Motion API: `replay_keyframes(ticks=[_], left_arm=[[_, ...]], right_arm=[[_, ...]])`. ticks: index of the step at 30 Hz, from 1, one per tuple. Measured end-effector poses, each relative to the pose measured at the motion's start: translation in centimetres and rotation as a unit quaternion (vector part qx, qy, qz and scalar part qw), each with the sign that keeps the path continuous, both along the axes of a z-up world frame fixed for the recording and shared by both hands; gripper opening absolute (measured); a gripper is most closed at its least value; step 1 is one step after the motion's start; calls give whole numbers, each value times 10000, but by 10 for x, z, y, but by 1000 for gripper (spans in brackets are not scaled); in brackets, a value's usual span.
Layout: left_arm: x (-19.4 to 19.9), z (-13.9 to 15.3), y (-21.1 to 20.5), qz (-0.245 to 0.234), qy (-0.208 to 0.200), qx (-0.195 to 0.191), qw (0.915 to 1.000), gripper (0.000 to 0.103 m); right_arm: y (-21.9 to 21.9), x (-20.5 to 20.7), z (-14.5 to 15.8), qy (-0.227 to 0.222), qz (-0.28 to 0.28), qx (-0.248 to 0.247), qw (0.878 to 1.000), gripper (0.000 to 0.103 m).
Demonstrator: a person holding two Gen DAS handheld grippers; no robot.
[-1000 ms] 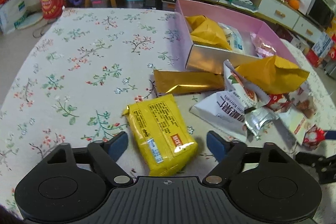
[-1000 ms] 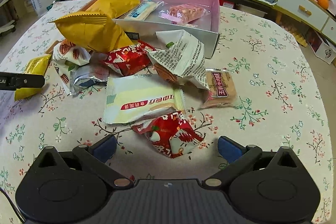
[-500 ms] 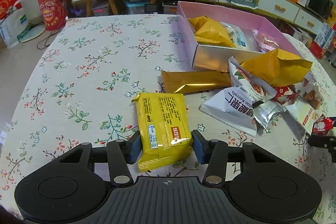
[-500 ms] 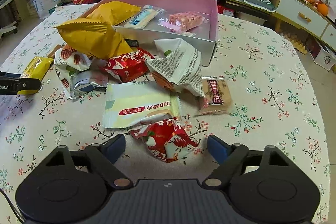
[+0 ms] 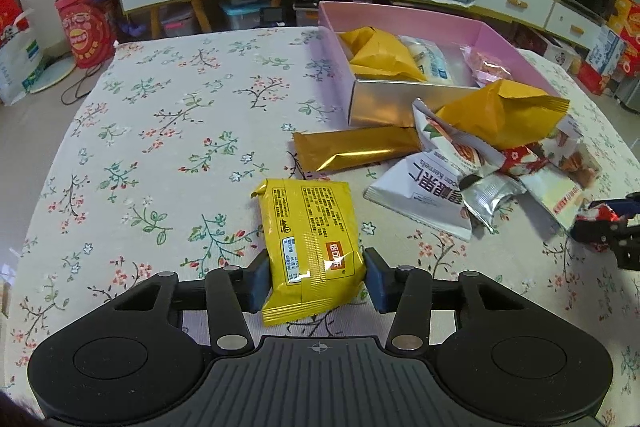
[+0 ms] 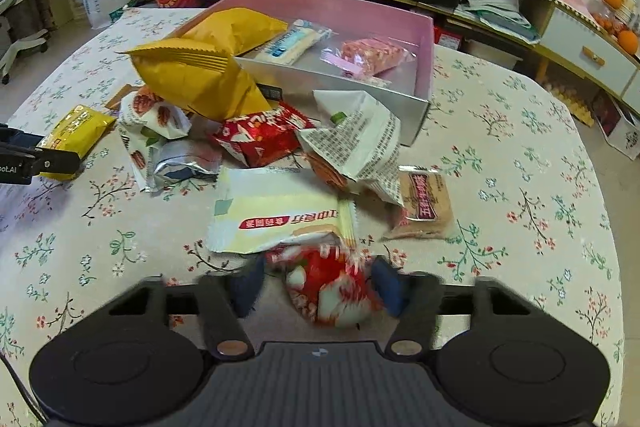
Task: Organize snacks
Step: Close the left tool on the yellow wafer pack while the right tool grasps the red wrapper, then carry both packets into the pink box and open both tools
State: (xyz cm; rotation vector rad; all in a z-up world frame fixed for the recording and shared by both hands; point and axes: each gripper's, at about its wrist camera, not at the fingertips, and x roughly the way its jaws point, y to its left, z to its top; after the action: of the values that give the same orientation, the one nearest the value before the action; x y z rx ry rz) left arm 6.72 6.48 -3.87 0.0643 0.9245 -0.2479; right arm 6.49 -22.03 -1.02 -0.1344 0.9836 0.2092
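A yellow snack packet (image 5: 310, 231) lies lengthwise on the flowered tablecloth, and my left gripper (image 5: 314, 275) is shut on its near end with both blue pads against its sides. A red and white snack packet (image 6: 332, 291) sits between the blurred fingers of my right gripper (image 6: 320, 287). Its jaws are closing on the packet, which bunches up between the pads. The pink box (image 5: 404, 21) stands beyond the pile and holds an orange bag, a white bar and a pink sweet packet. From the right wrist view the yellow packet (image 6: 76, 131) shows at far left.
Loose snacks are heaped in front of the box: a gold bar (image 5: 352, 149), an orange bag (image 5: 500, 115), a white bag (image 5: 424, 191), a cream packet (image 6: 280, 215), a brown biscuit packet (image 6: 424, 207). Drawer cabinets line the back. Bare cloth lies left of the yellow packet.
My left jaws closed onto the yellow packet, which swung straight between them. My right jaws came in from wide open around the red packet.
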Motion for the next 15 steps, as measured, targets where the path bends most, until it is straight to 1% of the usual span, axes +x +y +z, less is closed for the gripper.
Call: replay_keyframes(ticks=[1, 6, 15], left_arm=[[-1, 0, 0, -14, -4, 7, 10000, 44], [-6, 4, -1, -80, -36, -1, 10000, 44], [-12, 20, 2, -184, -203, -90, 9996, 44]], right_arm=[[1, 0, 1, 12, 37, 25, 10000, 8], [7, -2, 3, -51, 174, -150, 9997, 8], [11, -10, 18, -154, 278, 2, 9995, 8]])
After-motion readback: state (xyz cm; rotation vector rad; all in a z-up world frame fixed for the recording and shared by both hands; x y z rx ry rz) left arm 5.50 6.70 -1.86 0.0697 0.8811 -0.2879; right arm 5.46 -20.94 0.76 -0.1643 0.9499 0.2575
